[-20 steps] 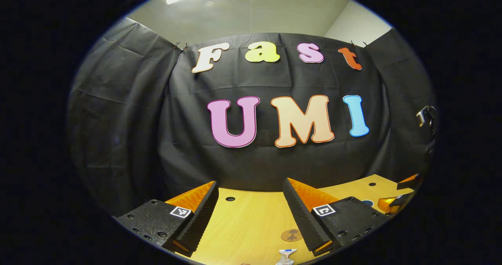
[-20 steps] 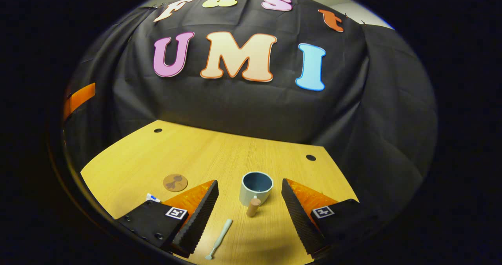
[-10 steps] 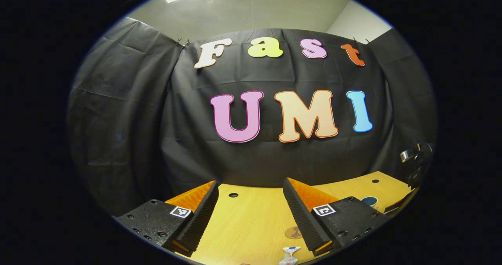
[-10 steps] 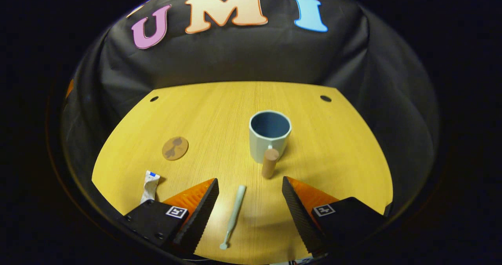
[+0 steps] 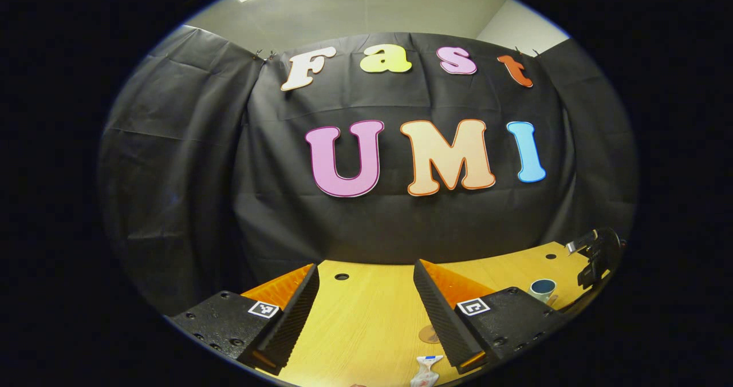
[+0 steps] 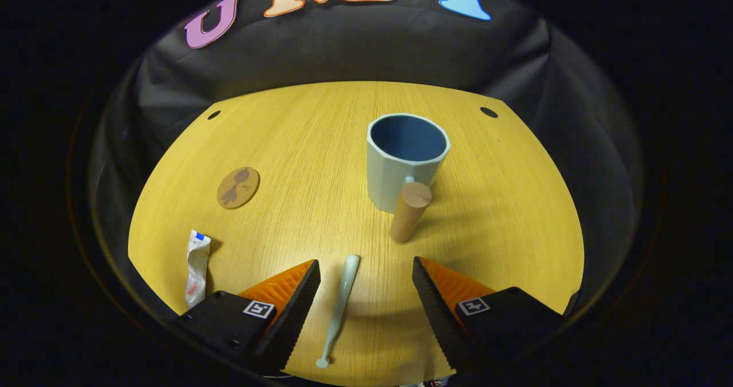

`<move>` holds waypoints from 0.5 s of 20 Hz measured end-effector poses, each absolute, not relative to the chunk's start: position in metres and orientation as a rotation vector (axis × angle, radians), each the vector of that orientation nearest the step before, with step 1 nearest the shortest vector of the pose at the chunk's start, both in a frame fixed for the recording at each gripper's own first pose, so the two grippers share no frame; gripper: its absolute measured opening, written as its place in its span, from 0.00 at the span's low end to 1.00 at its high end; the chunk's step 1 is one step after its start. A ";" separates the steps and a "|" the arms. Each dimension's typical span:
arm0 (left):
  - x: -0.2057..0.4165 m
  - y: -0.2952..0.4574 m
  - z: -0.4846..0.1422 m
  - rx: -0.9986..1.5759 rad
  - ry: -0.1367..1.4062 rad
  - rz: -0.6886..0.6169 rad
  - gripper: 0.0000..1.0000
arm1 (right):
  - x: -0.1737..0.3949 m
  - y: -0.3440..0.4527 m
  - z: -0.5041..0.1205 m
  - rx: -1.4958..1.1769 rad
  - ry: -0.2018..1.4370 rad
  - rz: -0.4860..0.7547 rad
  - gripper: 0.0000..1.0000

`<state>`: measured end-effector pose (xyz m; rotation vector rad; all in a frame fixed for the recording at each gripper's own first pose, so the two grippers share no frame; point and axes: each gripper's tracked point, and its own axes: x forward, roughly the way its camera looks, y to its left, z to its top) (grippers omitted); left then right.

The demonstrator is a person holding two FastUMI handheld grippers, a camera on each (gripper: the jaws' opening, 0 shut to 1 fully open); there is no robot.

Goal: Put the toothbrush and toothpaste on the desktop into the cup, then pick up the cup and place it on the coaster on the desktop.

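In the right gripper view a pale green toothbrush (image 6: 339,304) lies on the wooden desktop (image 6: 298,158), between the fingers of my open right gripper (image 6: 365,312), which hovers above it. Beyond stands a pale cup (image 6: 404,161) with a blue inside and a wooden handle (image 6: 409,211). A crumpled white toothpaste tube (image 6: 196,267) lies at the left, and a round brown coaster (image 6: 237,187) sits farther back. In the left gripper view my left gripper (image 5: 366,312) is open over the desk with nothing between its fingers. The toothpaste tube (image 5: 425,370), the coaster (image 5: 427,334) and the cup (image 5: 542,289) sit low on the right.
Small dark holes (image 6: 488,112) mark the desk's far corners. Black cloth walls close the booth behind and at the sides. In the left gripper view part of the other gripper (image 5: 595,255) hangs at the far right above the cup.
My right gripper has tilted downward and come closer to the desk, so the cup and toothbrush look larger and the toothbrush now lies between its fingers. The left gripper has tilted down slightly.
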<state>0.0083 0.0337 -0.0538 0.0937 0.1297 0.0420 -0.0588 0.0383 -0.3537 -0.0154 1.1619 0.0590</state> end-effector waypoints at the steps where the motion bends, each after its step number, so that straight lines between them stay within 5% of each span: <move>1: 0.008 0.033 -0.057 0.090 0.136 0.041 0.96 | -0.062 0.040 -0.359 -0.015 1.179 0.070 1.00; 10: 0.001 0.037 -0.070 0.096 0.175 0.045 0.96 | -0.086 0.048 -0.383 -0.039 1.273 0.121 0.97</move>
